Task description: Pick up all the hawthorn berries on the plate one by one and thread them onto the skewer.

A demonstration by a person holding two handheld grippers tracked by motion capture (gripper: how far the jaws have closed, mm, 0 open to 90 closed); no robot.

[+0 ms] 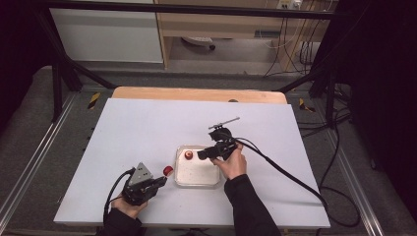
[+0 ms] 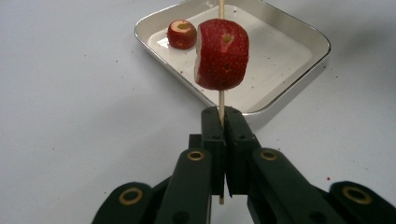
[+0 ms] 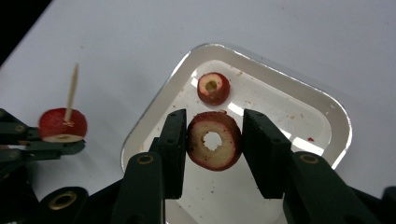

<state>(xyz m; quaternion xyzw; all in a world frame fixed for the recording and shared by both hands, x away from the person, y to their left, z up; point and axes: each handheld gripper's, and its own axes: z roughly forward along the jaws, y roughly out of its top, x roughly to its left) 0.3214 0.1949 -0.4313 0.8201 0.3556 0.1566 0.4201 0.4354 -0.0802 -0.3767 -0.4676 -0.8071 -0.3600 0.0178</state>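
My left gripper point(image 2: 223, 114) is shut on a thin wooden skewer point(image 2: 222, 100) that stands upright with a red fruit piece point(image 2: 221, 54) threaded on it. In the high view it point(image 1: 161, 181) sits at the front left, just left of the steel tray point(image 1: 196, 185). Over the tray point(image 3: 154, 109), my right gripper point(image 3: 215, 114) is shut on a cored red fruit slice point(image 3: 214, 140), its hole facing the camera. Another cored fruit piece point(image 3: 213, 87) lies in the tray's far corner. The skewered fruit point(image 3: 62, 123) shows at the left of the right gripper view.
A thin grey metal tool point(image 1: 223, 123) lies on the white table top point(image 1: 147, 128) behind the tray. The right gripper's cable point(image 1: 285, 172) trails off to the right. A wooden edge point(image 1: 196, 93) and a black frame stand behind the table.
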